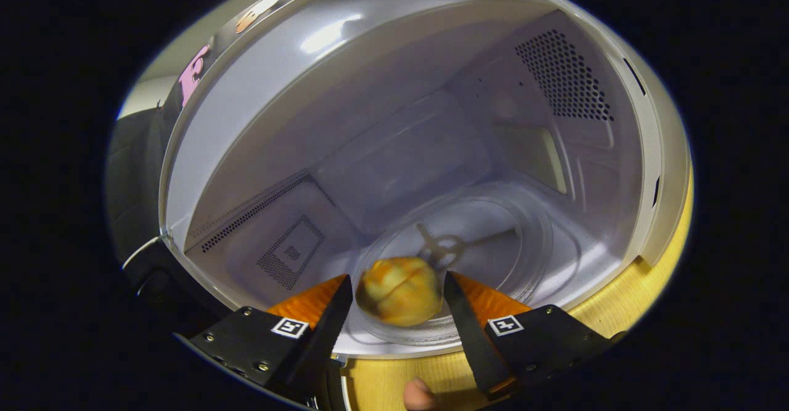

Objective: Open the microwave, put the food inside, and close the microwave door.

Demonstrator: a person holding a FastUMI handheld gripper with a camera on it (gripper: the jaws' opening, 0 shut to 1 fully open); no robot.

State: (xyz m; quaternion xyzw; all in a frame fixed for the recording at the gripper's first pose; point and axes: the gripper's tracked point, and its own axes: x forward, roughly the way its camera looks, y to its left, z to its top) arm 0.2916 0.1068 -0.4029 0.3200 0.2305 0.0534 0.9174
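We look into the open microwave (394,152); the gripper (399,294) has its jaws clamped on a golden bun (399,292), held over the glass turntable (493,238); releasing the food and closing the door remain.

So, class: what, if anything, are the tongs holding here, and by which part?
The tongs appear to hold the bun by its two opposite sides, one finger on each, over the glass turntable inside the open microwave.
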